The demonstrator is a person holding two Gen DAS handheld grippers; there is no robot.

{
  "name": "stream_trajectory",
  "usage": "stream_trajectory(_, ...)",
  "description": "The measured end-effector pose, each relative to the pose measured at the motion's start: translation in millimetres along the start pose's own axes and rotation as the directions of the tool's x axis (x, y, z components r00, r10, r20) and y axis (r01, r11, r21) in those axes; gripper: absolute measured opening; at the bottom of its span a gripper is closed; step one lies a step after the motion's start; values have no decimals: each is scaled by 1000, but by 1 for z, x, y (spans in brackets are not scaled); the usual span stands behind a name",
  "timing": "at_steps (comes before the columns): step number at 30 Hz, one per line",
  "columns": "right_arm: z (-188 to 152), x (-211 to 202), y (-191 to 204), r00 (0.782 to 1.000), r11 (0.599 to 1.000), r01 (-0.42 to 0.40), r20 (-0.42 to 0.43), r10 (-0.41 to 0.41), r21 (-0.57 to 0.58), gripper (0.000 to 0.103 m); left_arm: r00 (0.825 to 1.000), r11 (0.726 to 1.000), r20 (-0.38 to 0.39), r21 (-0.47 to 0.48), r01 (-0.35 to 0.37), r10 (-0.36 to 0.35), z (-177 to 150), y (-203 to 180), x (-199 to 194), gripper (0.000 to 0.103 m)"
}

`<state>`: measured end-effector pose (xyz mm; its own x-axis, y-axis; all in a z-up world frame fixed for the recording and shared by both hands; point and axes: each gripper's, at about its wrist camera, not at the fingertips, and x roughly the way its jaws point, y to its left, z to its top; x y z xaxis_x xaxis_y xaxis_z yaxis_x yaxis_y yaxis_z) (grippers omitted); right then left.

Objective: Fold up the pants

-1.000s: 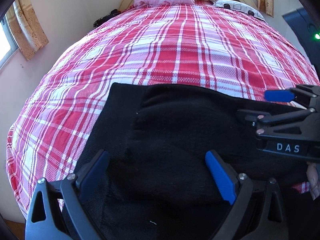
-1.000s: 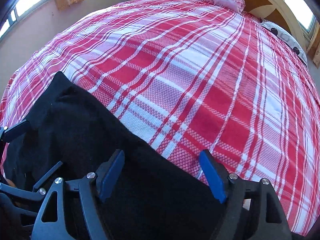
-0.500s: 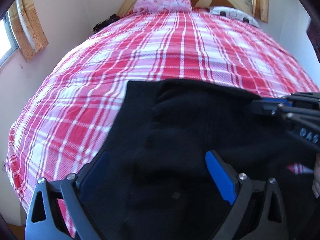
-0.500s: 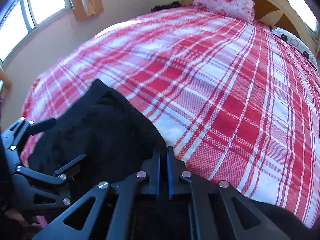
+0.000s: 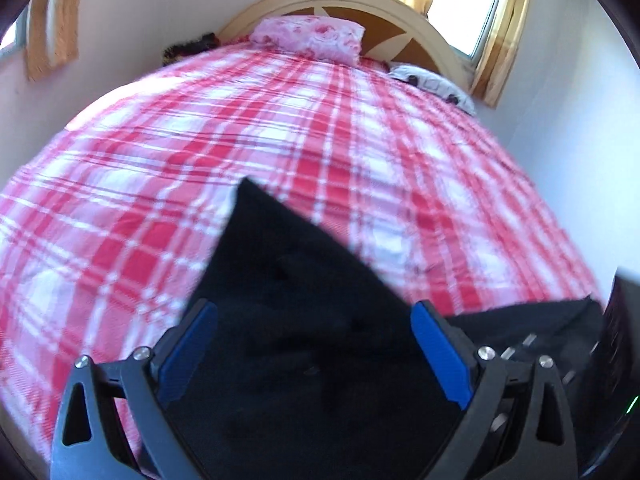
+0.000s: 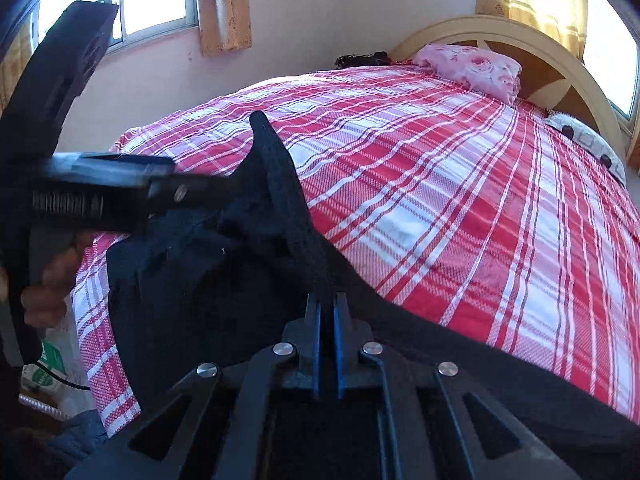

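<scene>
Sunlight comes through the curtained windows onto a wide bed [image 5: 280, 152] covered in a red and white checked sheet, with a pink flowered pillow [image 5: 310, 38] against the curved wooden headboard [image 6: 560, 60] and a second, pale spotted pillow [image 6: 586, 138] beside it.

Black pants [image 5: 296, 344] lie at the near end of the bed, close under both tools. The left gripper [image 5: 314, 354] has its jaws spread wide, blue pads [image 5: 188, 354] showing on either side, and the dark cloth fills the whole space between them, running forward to a pointed corner just ahead of the tips. From its own camera nothing is pinched. Off to the right of those jaws more black cloth stretches across the sheet.

The right gripper [image 6: 327, 320] has its jaws pressed together on a ridge of the pants [image 6: 224, 280], and the fabric rises from the tips in a raised fold that climbs ahead and to the left. Further left of those jaws, the left gripper [image 6: 224, 186] reaches in sideways with its tips against the same lifted fold, a hand [image 6: 50, 280] wrapped round its handle.
</scene>
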<state>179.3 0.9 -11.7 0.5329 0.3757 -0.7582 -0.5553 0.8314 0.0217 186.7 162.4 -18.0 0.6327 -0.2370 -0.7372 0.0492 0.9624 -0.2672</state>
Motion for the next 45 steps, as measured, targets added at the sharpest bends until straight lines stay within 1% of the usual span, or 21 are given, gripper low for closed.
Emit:
stream_trajectory(4, -4, -4, 2, 1000, 1000, 3, 20, -3, 5, 6, 998, 999, -56, -41, 14, -17, 16, -9, 29, 100)
stream_trajectory(7, -10, -11, 9, 999, 1000, -8, 36, 9, -12, 6, 991, 995, -132, -99, 26, -39, 18, -6, 53, 99)
stream_trajectory(8, -12, -13, 11, 999, 1000, -14, 38, 14, -16, 6, 989, 993, -142, -113, 27, -43, 17, -5, 56, 96)
stream_trajectory(10, -17, -17, 15, 999, 1000, -22, 38, 23, -18, 6, 990, 993, -140, -119, -6, -11, 13, -5, 59, 78)
stream_trajectory(12, -23, -18, 16, 999, 999, -32, 39, 31, 7, 6, 993, 993, -113, -119, -25, 11, 9, -1, 59, 44)
stream_trajectory(13, -25, -19, 14, 999, 999, -31, 44, 29, 27, 6, 995, 991, -98, -135, -1, -13, 6, 2, 57, 35)
stream_trajectory(14, -27, -23, 11, 998, 997, -38, 58, 34, 66, 6, 995, 989, -91, -148, 25, -38, 5, 5, 57, 19)
stream_trajectory(15, -29, -28, 6, 996, 991, -54, 82, 45, 119, 6, 994, 984, -82, -169, 61, -75, 3, 8, 55, 16)
stream_trajectory(16, -31, -34, 0, 993, 982, -78, 103, 61, 172, 6, 993, 979, -67, -186, 85, -99, 0, 11, 50, 16)
stream_trajectory(19, -43, -55, -26, 971, 912, -207, 185, 149, 354, 6, 993, 978, -21, -176, 108, -114, -3, 10, 37, 14)
stream_trajectory(23, -75, -79, -66, 964, 799, -240, 233, 128, 552, 7, 991, 982, 39, -138, 132, -128, -4, 2, 14, 13)
stream_trajectory(26, -99, -91, -98, 961, 691, -263, 250, 121, 673, 12, 988, 984, 98, -117, 131, -120, -9, -3, -13, 13)
stream_trajectory(28, -115, -99, -119, 952, 605, -289, 289, 99, 742, 35, 984, 984, 122, -112, 140, -126, -13, -4, -30, 13)
stream_trajectory(29, -118, -102, -125, 946, 575, -302, 312, 84, 760, 64, 984, 983, 126, -114, 144, -129, -14, -3, -33, 13)
stream_trajectory(30, -124, -106, -130, 938, 544, -320, 342, 64, 776, 80, 981, 981, 136, -118, 156, -140, -17, -3, -43, 13)
stream_trajectory(32, -128, -111, -138, 925, 506, -347, 377, 48, 790, 81, 978, 980, 150, -116, 160, -142, -18, -3, -50, 13)
stream_trajectory(34, -123, -106, -141, 939, 503, -311, 342, 32, 807, 81, 978, 981, 155, -111, 158, -140, -19, -6, -53, 13)
stream_trajectory(38, -116, -102, -152, 947, 503, -293, 319, 35, 813, 79, 975, 976, 156, -127, 178, -157, -22, -5, -56, 13)
stream_trajectory(40, -119, -103, -162, 954, 471, -268, 301, 4, 841, 76, 972, 971, 160, -139, 193, -170, -24, 0, -61, 13)
stream_trajectory(43, -123, -99, -180, 960, 435, -240, 277, -23, 868, 62, 971, 969, 162, -145, 201, -178, -25, 2, -61, 13)
stream_trajectory(45, -122, -96, -194, 964, 406, -225, 262, -37, 886, 50, 972, 970, 161, -143, 197, -173, -25, 2, -62, 13)
